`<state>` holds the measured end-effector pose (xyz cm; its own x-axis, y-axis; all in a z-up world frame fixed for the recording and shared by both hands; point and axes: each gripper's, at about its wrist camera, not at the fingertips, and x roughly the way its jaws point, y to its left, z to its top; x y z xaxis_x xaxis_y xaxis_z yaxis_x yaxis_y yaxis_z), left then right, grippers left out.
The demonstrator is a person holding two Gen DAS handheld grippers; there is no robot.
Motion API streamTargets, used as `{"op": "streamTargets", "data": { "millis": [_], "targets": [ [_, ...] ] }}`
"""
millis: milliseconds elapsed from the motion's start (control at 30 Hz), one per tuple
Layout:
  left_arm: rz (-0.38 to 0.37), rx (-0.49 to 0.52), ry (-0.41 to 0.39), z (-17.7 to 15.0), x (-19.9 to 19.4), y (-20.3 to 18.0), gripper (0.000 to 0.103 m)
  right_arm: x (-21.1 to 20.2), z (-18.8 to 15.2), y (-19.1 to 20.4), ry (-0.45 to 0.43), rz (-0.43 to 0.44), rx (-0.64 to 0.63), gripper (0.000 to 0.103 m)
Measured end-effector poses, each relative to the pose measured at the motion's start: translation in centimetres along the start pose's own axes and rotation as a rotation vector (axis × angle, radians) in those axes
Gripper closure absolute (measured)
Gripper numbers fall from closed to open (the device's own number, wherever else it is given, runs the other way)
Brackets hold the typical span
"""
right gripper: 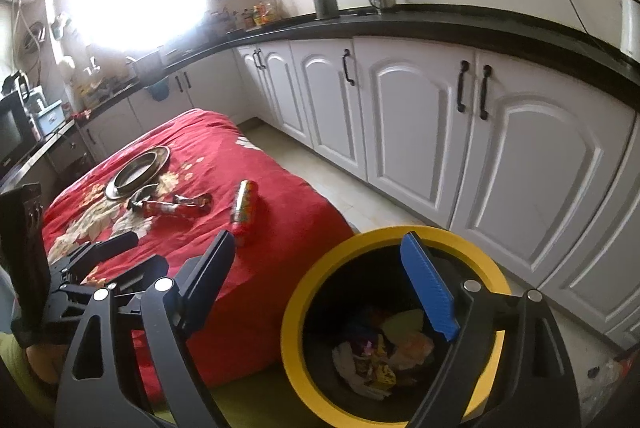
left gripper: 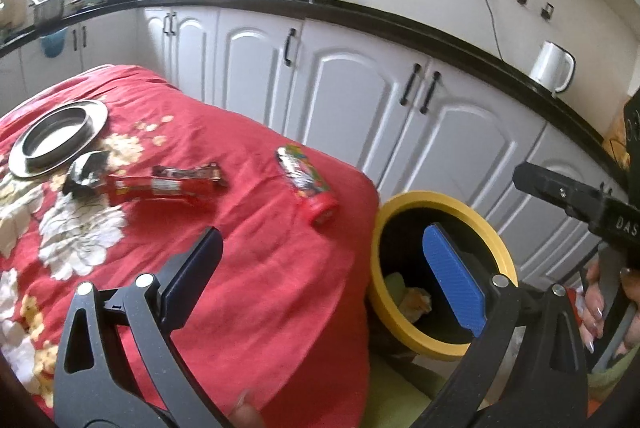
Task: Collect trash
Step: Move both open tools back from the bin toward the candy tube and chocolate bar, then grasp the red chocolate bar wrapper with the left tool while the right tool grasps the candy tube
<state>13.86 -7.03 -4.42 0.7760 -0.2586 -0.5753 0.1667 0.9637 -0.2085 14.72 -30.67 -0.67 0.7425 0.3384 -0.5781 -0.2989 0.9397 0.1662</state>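
Trash remaining on red floral cloth (left gripper: 248, 268): torn red wrapper (left gripper: 160, 188) beside steel plate (left gripper: 56, 138), and red tube-shaped packet (left gripper: 306, 184) nearer the edge. Yellow-rimmed bin (right gripper: 296, 344) stands just beside the table, crumpled wrappers inside. Left gripper (left gripper: 324, 280) spread wide, empty, over the table edge; right gripper (right gripper: 320, 292) spread wide, empty, above the bin.

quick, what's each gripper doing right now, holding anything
left gripper: open, nothing between its fingers, over the red tablecloth edge.
right gripper: open, empty, above the yellow-rimmed bin.
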Motion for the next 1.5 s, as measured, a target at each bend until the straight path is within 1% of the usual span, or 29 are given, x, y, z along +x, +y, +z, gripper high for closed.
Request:
{"op": "streamTargets", "data": {
  "millis": [300, 533, 700, 800, 900, 1033, 1100, 1133, 1267, 1367, 1500],
  "targets": [
    [0.067, -0.087, -0.045, 0.3, -1.4, 4.1, 0.011, 1.7, 0.4, 4.3, 0.027, 0.040, -0.094, 0.020],
    [0.111, -0.158, -0.069, 0.6, -2.1, 7.5, 0.011, 3.4, 0.5, 6.8, 0.052, 0.070, -0.144, 0.020],
    [0.136, -0.204, -0.075, 0.6, -2.1, 9.5, 0.011, 5.4, 1.0, 8.5, 0.073, 0.089, -0.175, 0.020],
    [0.144, -0.232, -0.076, 0.8, -1.9, 10.8, 0.011, 7.6, 1.2, 9.4, 0.093, 0.085, -0.201, 0.020],
    [0.130, -0.262, -0.065, 0.9, -1.5, 11.7, 0.011, 10.0, 1.3, 9.9, 0.119, 0.076, -0.218, 0.020],
    [0.078, -0.335, -0.026, 0.8, -0.2, 13.0, 0.011, 12.8, 1.4, 9.7, 0.160, 0.074, -0.211, 0.021],
    [0.051, -0.379, 0.000, 0.8, 0.7, 13.6, 0.018, 14.1, 1.5, 9.5, 0.174, 0.068, -0.209, 0.021],
    [0.044, -0.393, 0.008, 0.7, 1.1, 13.7, 0.020, 14.9, 1.6, 9.5, 0.185, 0.067, -0.208, 0.021],
    [0.019, -0.440, 0.032, 1.1, 2.4, 14.3, 0.030, 17.1, 1.6, 9.3, 0.221, 0.073, -0.198, 0.027],
    [0.015, -0.455, 0.037, 1.5, 3.2, 14.4, 0.030, 18.0, 1.4, 9.4, 0.237, 0.078, -0.198, 0.028],
    [0.024, -0.466, 0.051, 1.8, 4.3, 14.3, 0.031, 19.4, 1.2, 9.5, 0.266, 0.088, -0.185, 0.036]
  ]
}}
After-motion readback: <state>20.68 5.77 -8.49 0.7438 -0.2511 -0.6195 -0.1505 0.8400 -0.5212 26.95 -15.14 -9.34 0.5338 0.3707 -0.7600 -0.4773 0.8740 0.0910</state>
